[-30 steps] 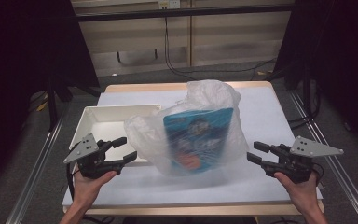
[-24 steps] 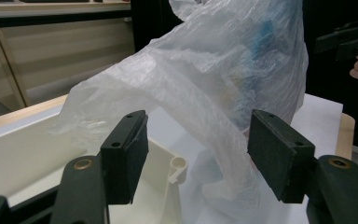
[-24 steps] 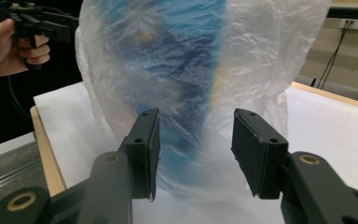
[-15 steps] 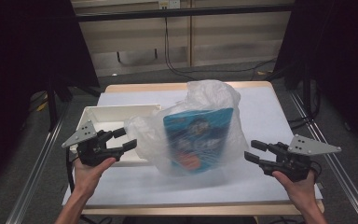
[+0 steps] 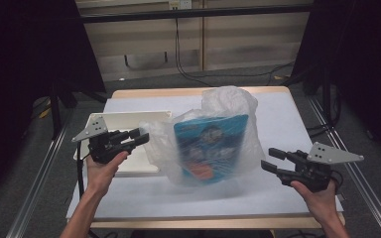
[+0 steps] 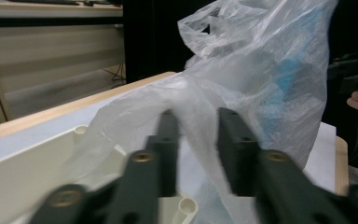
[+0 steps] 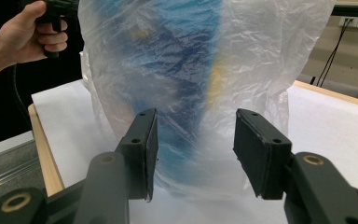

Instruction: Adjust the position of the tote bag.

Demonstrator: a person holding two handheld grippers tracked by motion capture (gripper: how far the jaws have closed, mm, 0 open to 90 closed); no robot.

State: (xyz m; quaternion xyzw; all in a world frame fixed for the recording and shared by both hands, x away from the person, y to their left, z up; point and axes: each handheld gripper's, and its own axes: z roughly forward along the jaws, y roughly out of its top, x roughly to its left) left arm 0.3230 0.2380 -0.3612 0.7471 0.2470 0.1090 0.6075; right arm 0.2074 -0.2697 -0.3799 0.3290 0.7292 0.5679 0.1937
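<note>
A clear plastic bag (image 5: 218, 116) stands in the middle of the table with a blue printed package (image 5: 211, 146) inside it. My left gripper (image 5: 143, 137) is open, held over the white tray (image 5: 124, 121), its tips at the bag's left edge. In the left gripper view the open jaws of the left gripper (image 6: 198, 137) frame a fold of the bag (image 6: 261, 70); I cannot tell if they touch it. My right gripper (image 5: 270, 159) is open, low and a little apart from the bag's right side. The right gripper (image 7: 193, 144) faces the bag (image 7: 200, 70) with nothing between its fingers.
The white tray (image 6: 28, 177) lies at the table's left with small round posts inside. A white sheet (image 5: 283, 119) covers the wooden table top. Metal rails run along both sides. The other hand (image 7: 28, 37) shows beyond the bag in the right gripper view.
My left gripper has risen and moved forward and right, over the tray to the bag's left edge. The right gripper has edged slightly left. The bag has stayed put.
</note>
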